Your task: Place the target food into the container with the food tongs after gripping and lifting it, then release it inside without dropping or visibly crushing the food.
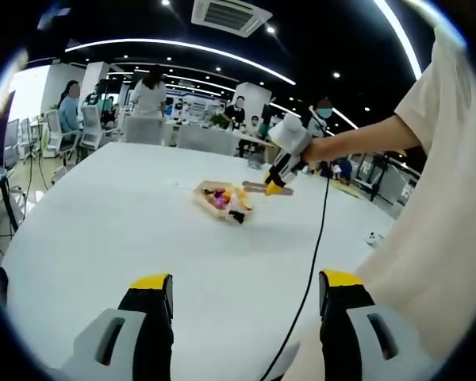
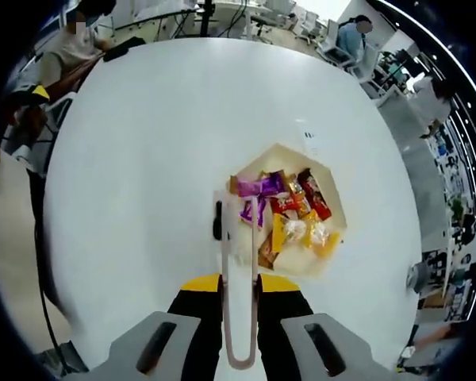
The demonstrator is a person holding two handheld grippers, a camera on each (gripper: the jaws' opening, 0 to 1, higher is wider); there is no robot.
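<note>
Now, tongs: the food tongs [image 2: 239, 298] sit clamped at their looped end between the right gripper [image 2: 239, 279] jaws, arms reaching forward over the near rim of the container [image 2: 333, 248]; whether the tips are squeezed together or sprung apart, I cannot tell.
Tongs tips: they end just beside the purple packet [image 2: 254, 211] and near a dark oblong piece [image 2: 218, 221] lying on the table [image 2: 143, 159] against the container's edge.
Step in hand: judged as the approach to grip, nothing lifted yet.
Target food: unclear which item it is; wrapped snacks [image 2: 297, 214] already lie inside the container.
Next move: calls for settling the tips around one item and closing gently, to avoid crushing.
Left gripper [image 1: 246, 305]: jaws spread, empty, held well back from the container.
Hard to make out: tip spacing, the dark piece's identity, packet labels.
</note>
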